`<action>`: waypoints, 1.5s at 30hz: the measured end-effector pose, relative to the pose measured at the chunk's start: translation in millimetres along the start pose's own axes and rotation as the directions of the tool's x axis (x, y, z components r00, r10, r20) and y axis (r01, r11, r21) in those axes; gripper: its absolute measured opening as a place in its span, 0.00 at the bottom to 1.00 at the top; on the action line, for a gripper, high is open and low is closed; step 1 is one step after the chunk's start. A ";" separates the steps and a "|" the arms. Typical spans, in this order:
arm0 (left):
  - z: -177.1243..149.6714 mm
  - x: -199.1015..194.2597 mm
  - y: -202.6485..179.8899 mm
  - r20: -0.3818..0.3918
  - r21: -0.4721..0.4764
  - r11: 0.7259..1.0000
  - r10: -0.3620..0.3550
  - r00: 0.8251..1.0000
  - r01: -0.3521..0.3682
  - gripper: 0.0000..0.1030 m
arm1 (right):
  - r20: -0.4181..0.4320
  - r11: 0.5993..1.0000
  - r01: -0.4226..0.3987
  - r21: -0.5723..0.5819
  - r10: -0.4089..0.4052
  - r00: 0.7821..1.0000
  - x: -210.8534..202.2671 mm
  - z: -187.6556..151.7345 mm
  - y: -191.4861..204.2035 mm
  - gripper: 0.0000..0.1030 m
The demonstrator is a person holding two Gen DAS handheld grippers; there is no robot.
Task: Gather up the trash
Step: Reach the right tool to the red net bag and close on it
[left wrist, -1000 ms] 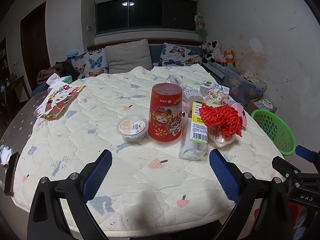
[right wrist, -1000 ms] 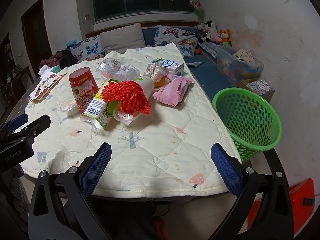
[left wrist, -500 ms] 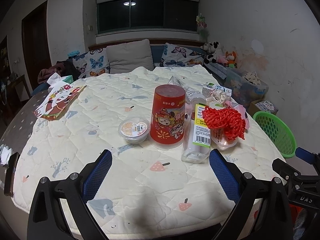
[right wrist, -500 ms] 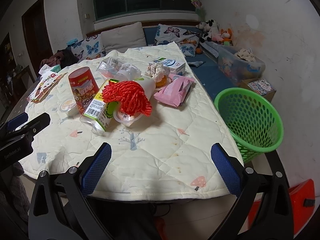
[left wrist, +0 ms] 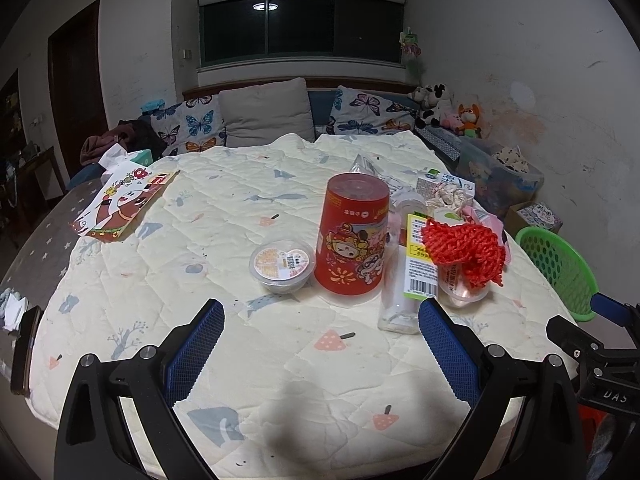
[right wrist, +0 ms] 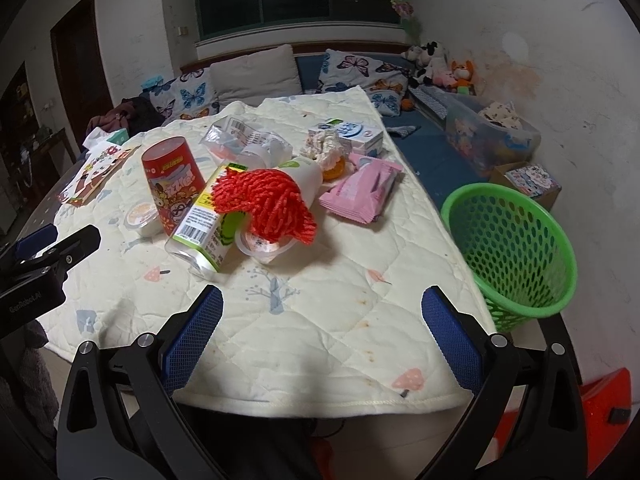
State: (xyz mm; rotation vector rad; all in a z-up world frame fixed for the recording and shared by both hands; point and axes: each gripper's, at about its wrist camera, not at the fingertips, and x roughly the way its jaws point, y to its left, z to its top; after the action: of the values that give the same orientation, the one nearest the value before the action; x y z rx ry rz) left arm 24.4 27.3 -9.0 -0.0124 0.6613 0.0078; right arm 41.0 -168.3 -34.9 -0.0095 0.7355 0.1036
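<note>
Red cup [left wrist: 352, 236] before left tongs [left wrist: 320, 344] | both tongs spread | right tongs [right wrist: 322, 332] empty

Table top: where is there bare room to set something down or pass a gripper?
Free quilt lies between the printed bag and the red cup, and along the near edge in front of both open grippers. It is crowded right of the cup: bottle, red mesh, pink pack and wrappers up to the green basket.

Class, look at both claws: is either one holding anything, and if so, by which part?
Nothing is held. The left claw and the right claw are both open and empty above the table.
</note>
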 end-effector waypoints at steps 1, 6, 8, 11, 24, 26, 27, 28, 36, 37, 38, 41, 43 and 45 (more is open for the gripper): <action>0.7 0.5 1.6 0.001 0.000 1.000 0.003 1.000 -0.003 0.92 | 0.004 1.000 0.000 -0.005 0.000 1.000 1.4 1.5 1.0 0.95; 4.2 3.6 10.0 0.002 -0.004 1.000 0.012 1.000 -0.012 0.92 | 0.006 1.000 -0.028 -0.012 0.028 1.000 8.3 7.5 4.3 0.94; 5.5 5.2 13.3 0.004 -0.001 1.000 0.013 1.000 -0.013 0.92 | 0.010 0.999 -0.034 -0.017 0.034 0.999 10.9 10.9 6.2 0.92; 7.7 7.9 20.8 0.004 -0.008 1.000 0.008 1.000 -0.008 0.92 | 0.010 0.999 -0.048 -0.020 0.049 0.999 18.0 16.5 7.5 0.89; 15.1 33.3 37.3 -0.029 -0.010 1.000 0.010 1.000 -0.010 0.92 | 0.003 0.991 -0.124 -0.047 0.124 0.992 59.6 43.0 19.5 0.73; 17.8 37.7 36.7 -0.033 -0.003 1.000 0.004 0.999 -0.004 0.92 | -0.001 0.992 -0.111 -0.056 0.111 0.994 66.0 46.0 21.3 0.71; 19.1 39.3 35.7 -0.032 0.004 1.000 -0.003 0.999 0.003 0.92 | -0.003 0.992 -0.112 -0.056 0.112 0.994 68.2 47.1 21.3 0.68; 21.3 41.3 33.8 -0.030 0.016 1.000 -0.012 0.999 0.013 0.92 | -0.007 0.992 -0.118 -0.053 0.117 0.993 71.6 48.5 21.3 0.66; 34.6 65.2 19.6 -0.046 0.092 0.991 -0.091 0.995 0.094 0.92 | -0.031 0.990 -0.132 -0.041 0.131 0.991 86.0 51.9 18.9 0.50; 35.7 67.5 18.0 -0.047 0.101 0.990 -0.096 0.994 0.100 0.92 | -0.032 0.990 -0.135 -0.037 0.134 0.990 85.9 51.8 18.7 0.49; 37.8 71.7 15.6 -0.049 0.115 0.987 -0.103 0.993 0.108 0.92 | -0.031 0.990 -0.139 -0.035 0.137 0.990 85.6 52.0 18.0 0.48; 42.8 84.0 11.2 -0.060 0.142 0.981 -0.128 0.990 0.135 0.92 | -0.023 0.990 -0.139 -0.032 0.138 0.990 82.7 51.6 16.9 0.43; 45.3 91.7 8.8 -0.072 0.153 0.975 -0.150 0.986 0.159 0.92 | -0.019 0.989 -0.142 -0.030 0.142 0.990 80.2 51.7 15.9 0.40; 47.3 99.0 6.9 -0.078 0.163 0.971 -0.162 0.984 0.173 0.92 | -0.014 0.989 -0.143 -0.029 0.143 0.990 76.6 52.1 14.6 0.38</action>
State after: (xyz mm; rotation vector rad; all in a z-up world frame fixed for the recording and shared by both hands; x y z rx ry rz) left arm 131.5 35.2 -32.6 0.0953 0.7221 -0.2124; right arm 130.8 -144.5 -47.2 0.0145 0.7464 0.2518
